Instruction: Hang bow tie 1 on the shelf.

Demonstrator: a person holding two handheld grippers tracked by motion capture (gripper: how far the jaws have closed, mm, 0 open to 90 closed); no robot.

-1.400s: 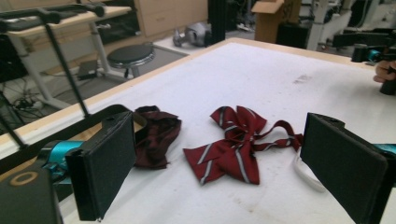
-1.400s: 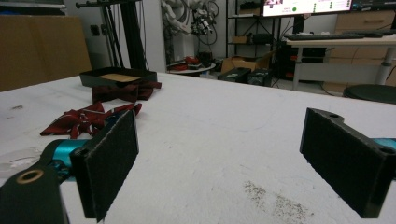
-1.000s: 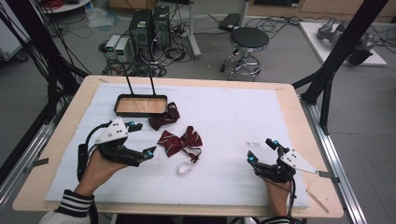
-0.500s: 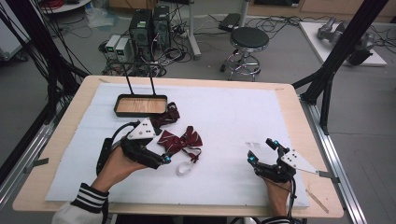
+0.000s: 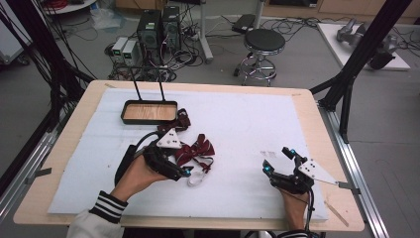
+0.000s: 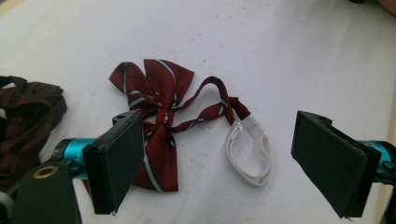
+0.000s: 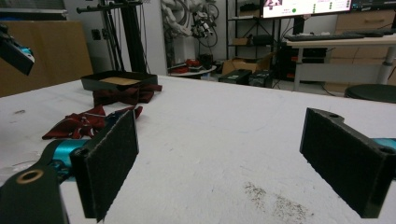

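1. In the high view we see the left gripper [image 5: 184,171] over the white mat [image 5: 247,119], right at the striped red bow tie [image 5: 198,148], which lies near the middle of the mat with its white elastic loop [image 5: 197,179] towards the person. Its jaws have just been closing a little but stand apart, pressing on nothing. A second, darker bow tie [image 5: 182,119] lies against the near corner of the black tray [image 5: 148,112]. The right gripper [image 5: 277,161] rests well apart, on the right of the mat, jaws wide and empty.

2. In the left gripper view we look down between two widely spread black jaws. The striped red bow tie [image 6: 156,116] lies flat, partly behind the left-hand jaw; its strap runs to the white elastic loop [image 6: 247,154] between the jaws. The darker bow tie [image 6: 28,112] sits at the left edge.

3. In the right gripper view the jaws stand wide over bare mat [image 7: 224,140]. Beyond them we see the striped red bow tie [image 7: 86,122], then the darker bow tie [image 7: 123,95] touching the black tray [image 7: 119,79].
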